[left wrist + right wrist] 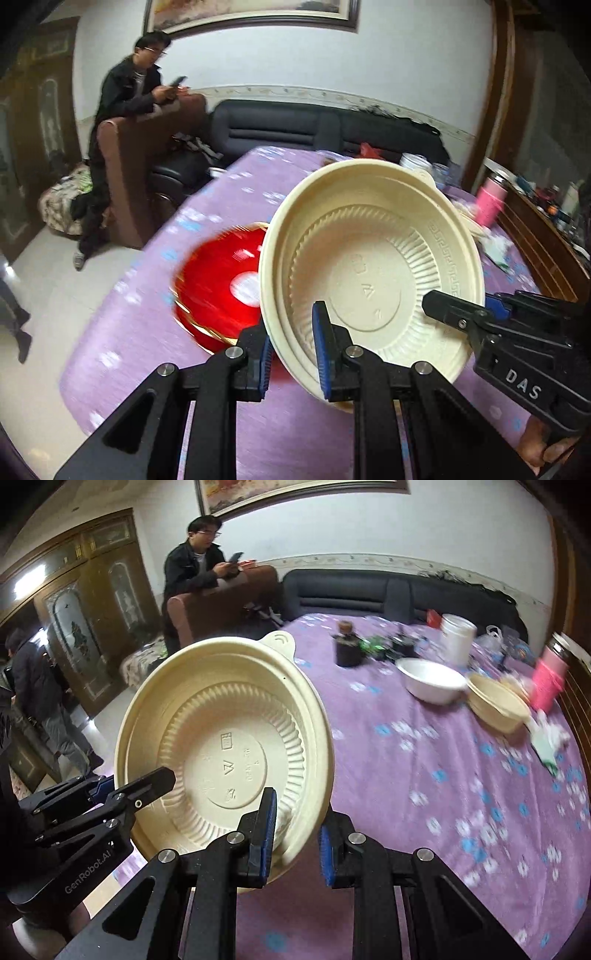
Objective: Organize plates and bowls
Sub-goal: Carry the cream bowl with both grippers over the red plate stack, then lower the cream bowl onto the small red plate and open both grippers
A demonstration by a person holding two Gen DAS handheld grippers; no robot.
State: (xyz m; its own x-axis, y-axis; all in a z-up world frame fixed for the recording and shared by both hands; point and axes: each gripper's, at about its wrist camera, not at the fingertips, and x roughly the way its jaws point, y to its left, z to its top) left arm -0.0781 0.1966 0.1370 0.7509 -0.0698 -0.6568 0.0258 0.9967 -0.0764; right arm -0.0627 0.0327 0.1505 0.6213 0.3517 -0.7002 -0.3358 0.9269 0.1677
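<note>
Cream ribbed bowl (373, 266), tilted, interior embossed.

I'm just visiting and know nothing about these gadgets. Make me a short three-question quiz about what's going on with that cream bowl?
1. True or false: the cream bowl lies flat on the purple tablecloth.
2. Multiple choice: what sits behind the bowl in the left wrist view? A) red plate B) green tray C) blue mug
3. Fill in: the left gripper and the right gripper each straddle the bowl's ____.

Key:
1. False; it is tilted, held up off the cloth.
2. A.
3. Rim; each has one finger inside the bowl and one outside.
</note>
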